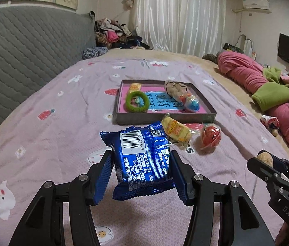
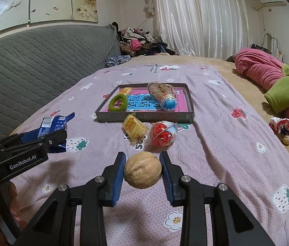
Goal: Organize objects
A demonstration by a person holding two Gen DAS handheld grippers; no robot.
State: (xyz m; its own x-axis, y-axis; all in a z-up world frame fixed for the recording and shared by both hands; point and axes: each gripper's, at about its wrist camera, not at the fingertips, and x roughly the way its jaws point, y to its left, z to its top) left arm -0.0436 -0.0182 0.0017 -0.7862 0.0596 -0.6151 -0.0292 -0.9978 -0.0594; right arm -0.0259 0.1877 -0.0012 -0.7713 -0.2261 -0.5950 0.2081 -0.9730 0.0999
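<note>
My left gripper point(image 1: 141, 160) is shut on a blue snack packet point(image 1: 142, 160) and holds it above the bed. My right gripper point(image 2: 143, 169) is shut on a walnut point(image 2: 143, 169), also held above the bed; it shows in the left wrist view point(image 1: 265, 158). A shallow grey box point(image 1: 164, 119) lies ahead with a green fuzzy ring point(image 1: 137, 101), a small yellow packet point(image 1: 135, 86), a beige wrapped item point(image 1: 175, 88) and a blue wrapped ball point(image 1: 191, 102) inside. In front of the box lie a yellow snack packet point(image 1: 176, 131) and a red wrapped ball point(image 1: 211, 137).
The bed has a pink patterned sheet point(image 1: 62, 123). A grey quilted headboard point(image 1: 21, 51) runs along the left. A pink and green quilt point(image 1: 267, 86) lies at the right. A clothes pile point(image 1: 113, 32) sits at the far end. My left gripper shows in the right wrist view point(image 2: 42, 139).
</note>
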